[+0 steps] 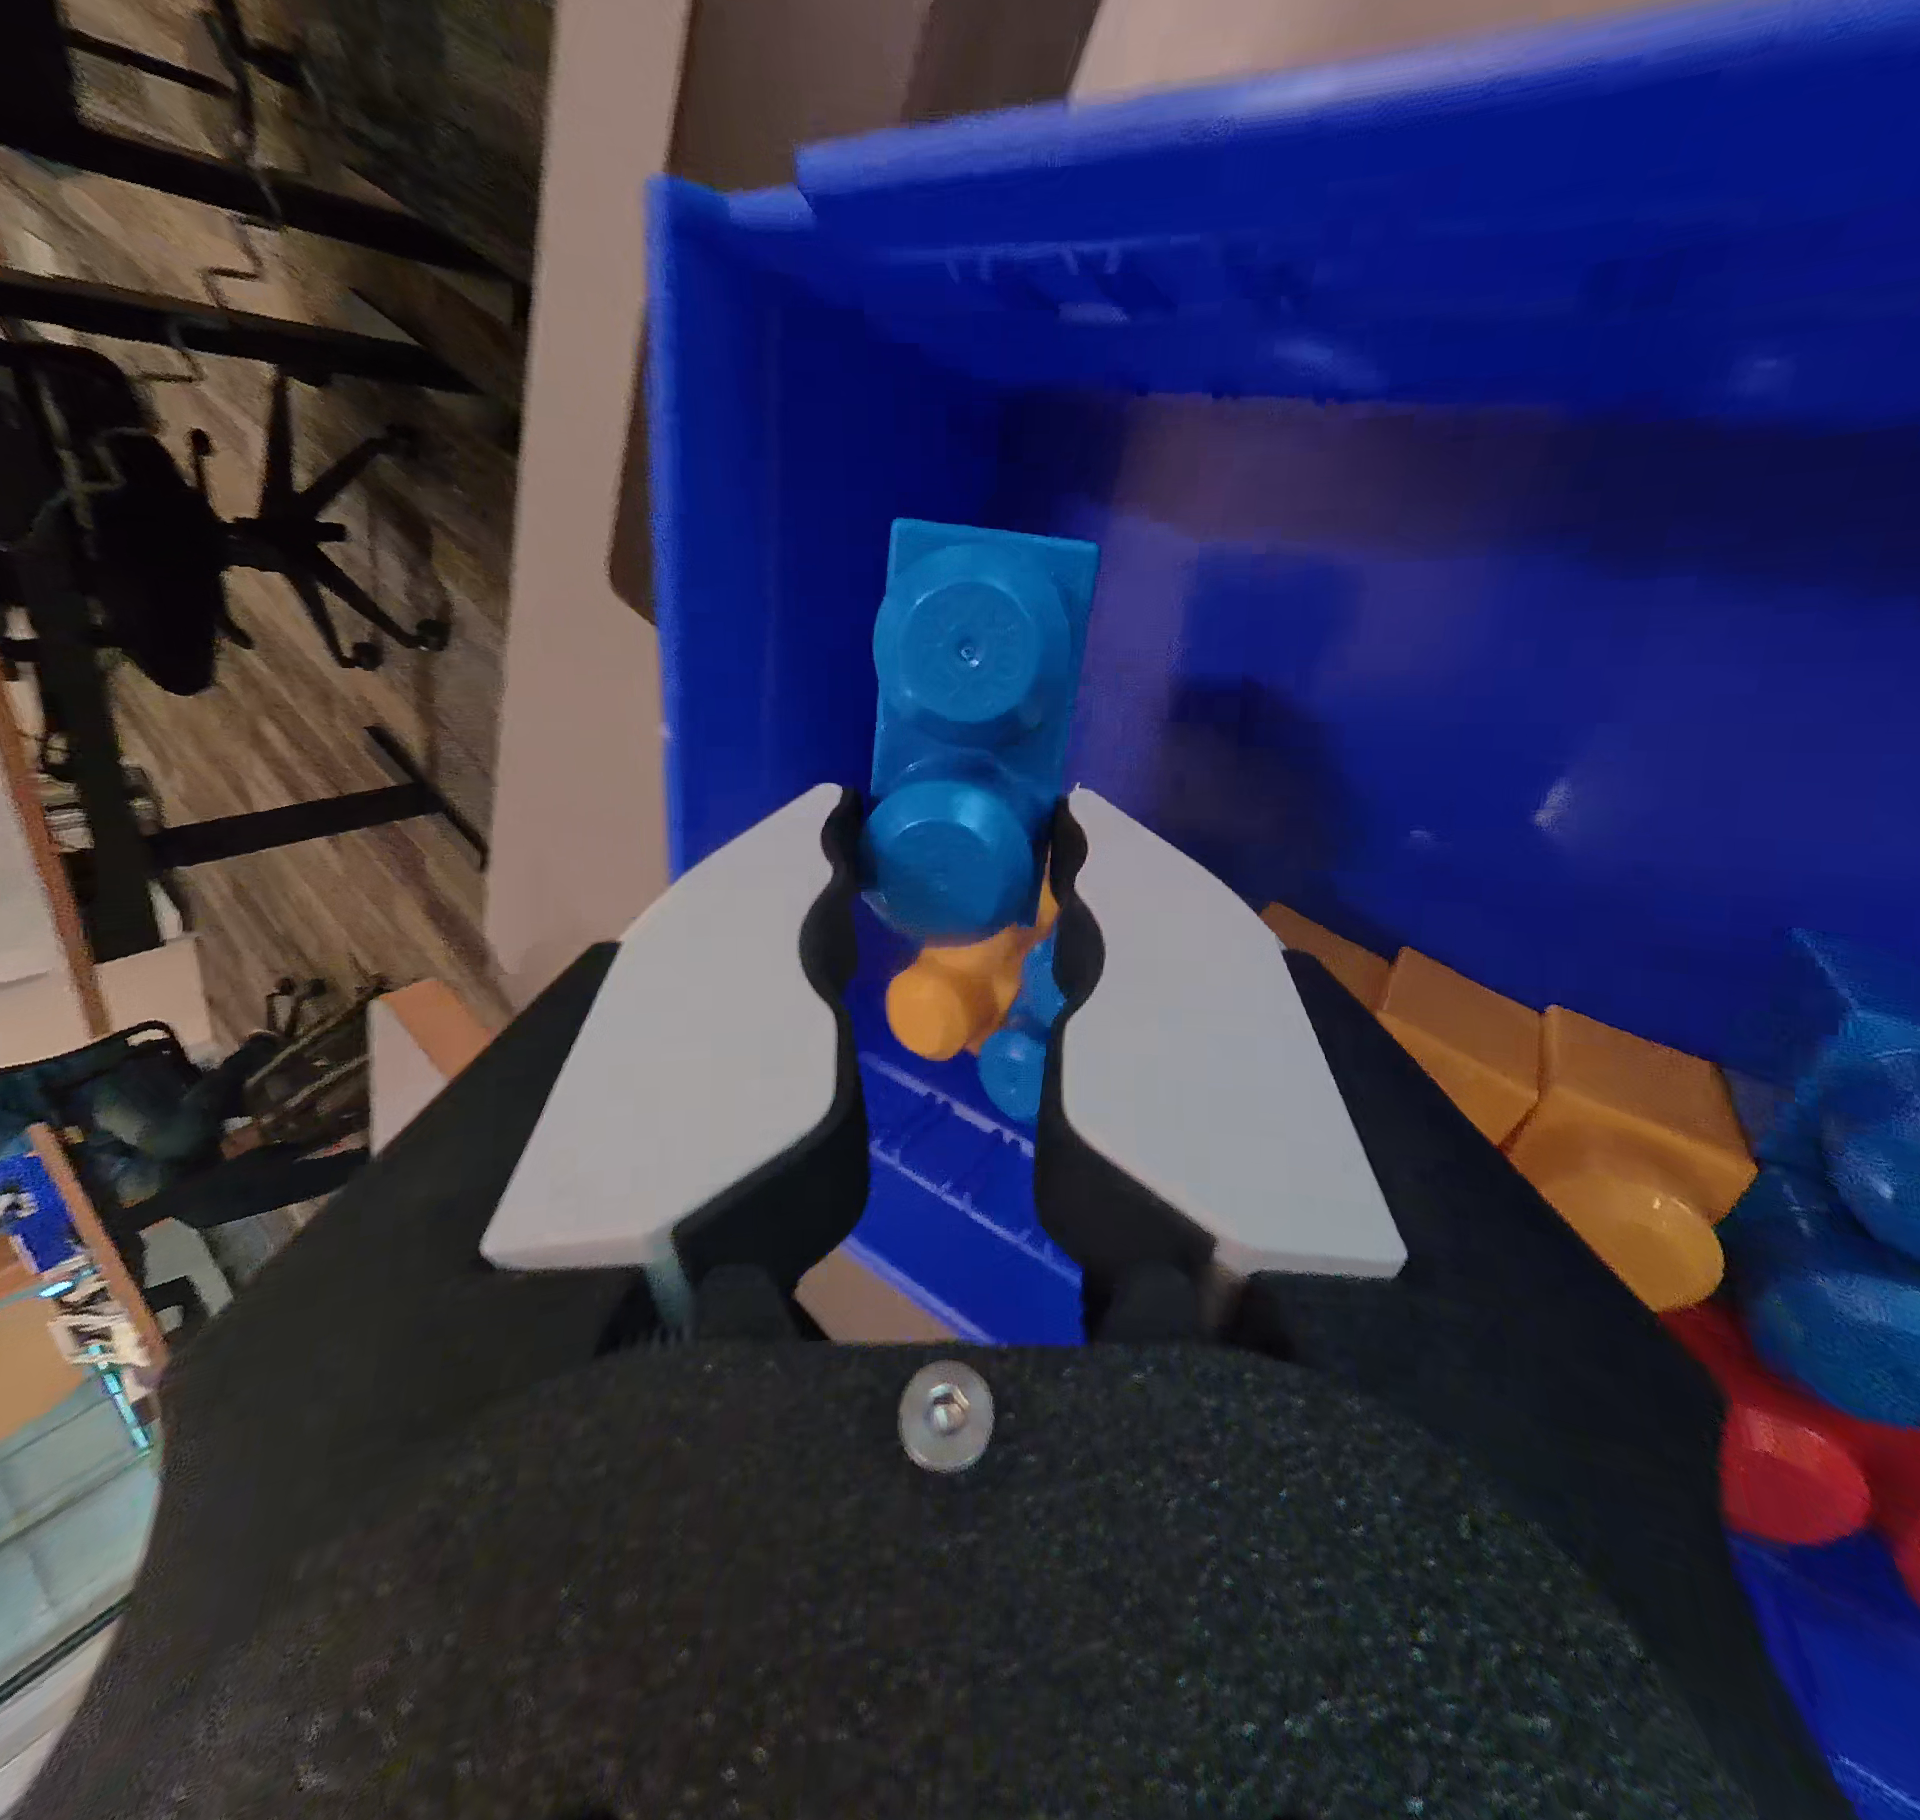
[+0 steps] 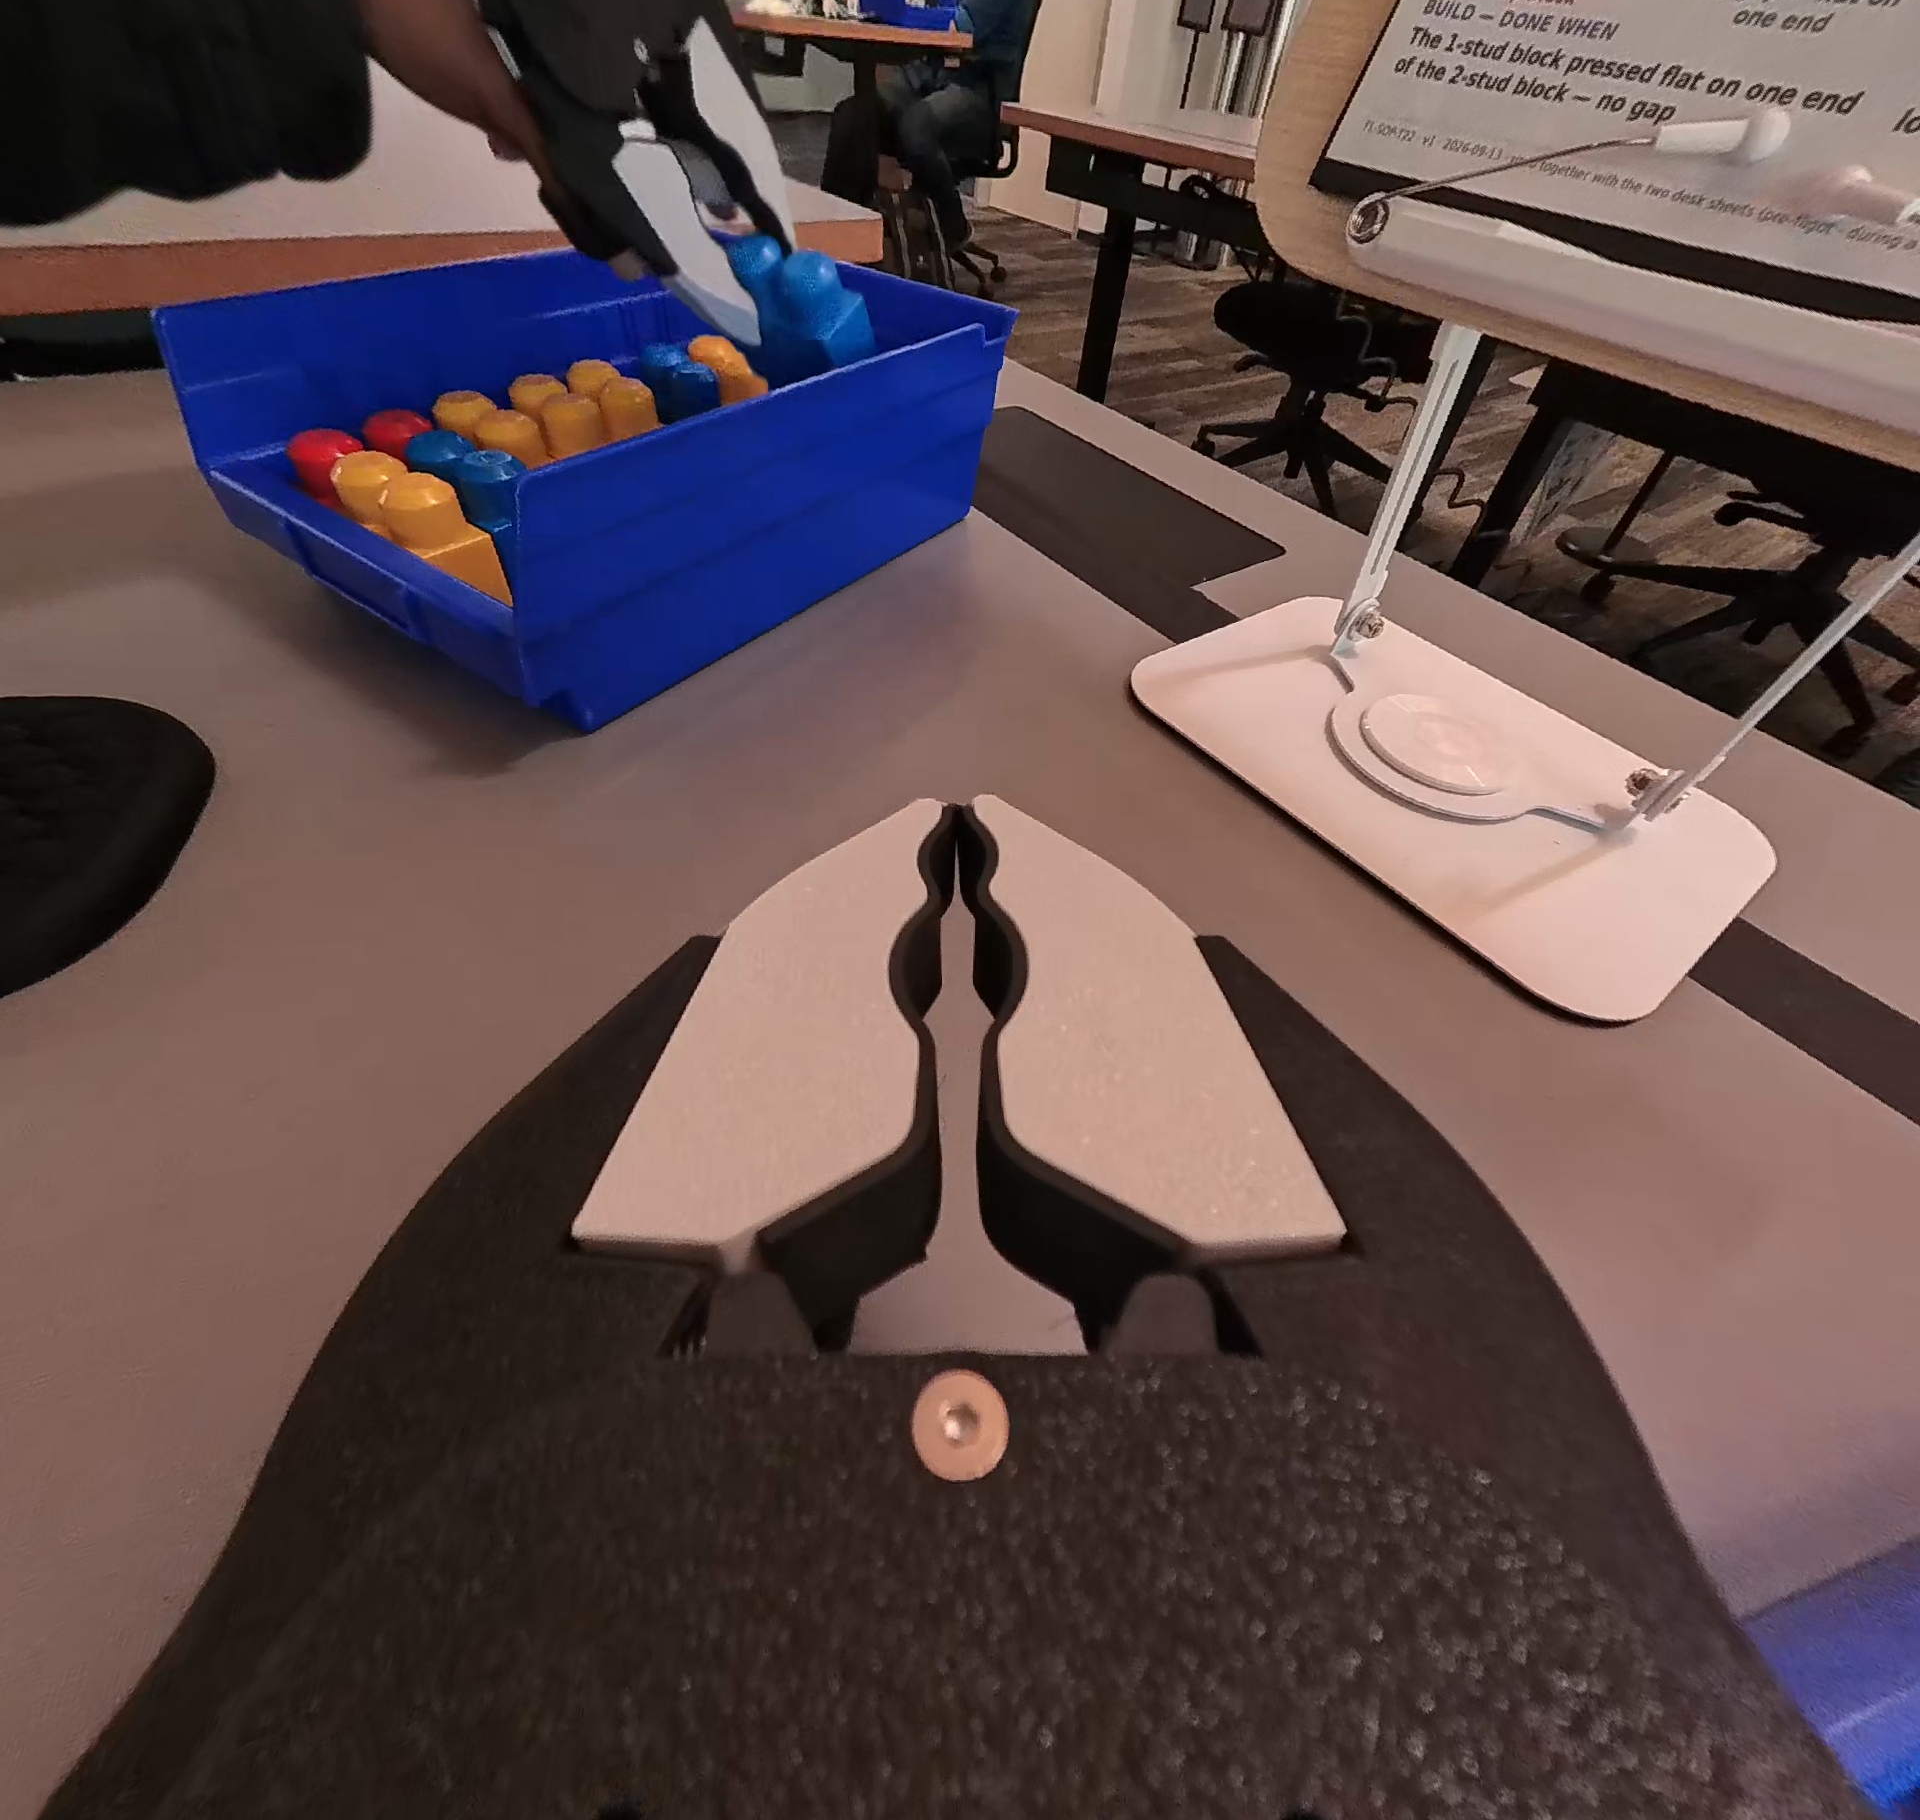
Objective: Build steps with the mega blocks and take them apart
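My left gripper (image 1: 956, 835) is shut on a blue two-stud mega block (image 1: 977, 669) and holds it over the far right corner of the blue bin (image 1: 1455, 243). In the right wrist view the left gripper (image 2: 743, 300) holds the same block (image 2: 810, 310) just above the bin's (image 2: 748, 544) back right corner. The bin holds several yellow blocks (image 2: 540, 420), blue blocks (image 2: 468, 471) and red blocks (image 2: 353, 445). My right gripper (image 2: 956, 820) is shut and empty, low over the grey table (image 2: 416, 887) in front of the bin.
A white stand (image 2: 1455, 804) with an instruction board (image 2: 1621, 56) sits on the table to the right. A black pad (image 2: 73, 825) lies at the left edge. Desks, office chairs and a seated person are behind the table. Left tips to right tips: about 35 cm.
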`<state>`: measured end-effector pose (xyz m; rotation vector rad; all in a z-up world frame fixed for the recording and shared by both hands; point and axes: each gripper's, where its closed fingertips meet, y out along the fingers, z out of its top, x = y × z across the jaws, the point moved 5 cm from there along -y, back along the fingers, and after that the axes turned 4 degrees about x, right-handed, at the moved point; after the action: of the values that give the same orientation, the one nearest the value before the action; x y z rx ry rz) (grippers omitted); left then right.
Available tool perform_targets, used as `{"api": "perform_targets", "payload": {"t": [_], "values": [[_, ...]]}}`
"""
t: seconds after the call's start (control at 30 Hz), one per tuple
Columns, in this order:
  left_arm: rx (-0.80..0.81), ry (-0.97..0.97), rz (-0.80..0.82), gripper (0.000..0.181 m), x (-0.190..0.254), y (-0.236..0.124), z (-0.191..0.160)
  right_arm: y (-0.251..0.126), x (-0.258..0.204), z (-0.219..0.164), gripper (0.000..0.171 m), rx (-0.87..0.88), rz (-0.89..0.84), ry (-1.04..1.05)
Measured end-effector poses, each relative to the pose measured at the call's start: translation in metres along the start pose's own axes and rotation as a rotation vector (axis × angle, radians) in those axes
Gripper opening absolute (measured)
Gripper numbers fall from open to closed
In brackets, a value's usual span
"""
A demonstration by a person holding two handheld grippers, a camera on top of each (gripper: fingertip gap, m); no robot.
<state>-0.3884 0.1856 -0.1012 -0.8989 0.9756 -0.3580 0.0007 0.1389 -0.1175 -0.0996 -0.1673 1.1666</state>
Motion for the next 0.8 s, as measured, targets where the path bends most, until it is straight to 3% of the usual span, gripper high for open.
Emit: {"api": "perform_targets", "payload": {"t": [0.3, 0.6, 0.8], "values": [[0.187, 0.078, 0.151, 0.035, 0.006, -0.082, 0.077, -0.004, 0.001, 0.007, 0.006, 0.053, 0.003, -0.001], [0.407, 0.254, 0.059, 0.035, 0.103, -0.115, 0.164, -0.01, 0.0, 0.021, 0.033, 0.124, 0.018, -0.055], [0.531, 0.296, -0.094, 0.034, 0.171, -0.118, 0.197, -0.02, -0.009, 0.028, 0.044, 0.09, 0.161, -0.144]]}}
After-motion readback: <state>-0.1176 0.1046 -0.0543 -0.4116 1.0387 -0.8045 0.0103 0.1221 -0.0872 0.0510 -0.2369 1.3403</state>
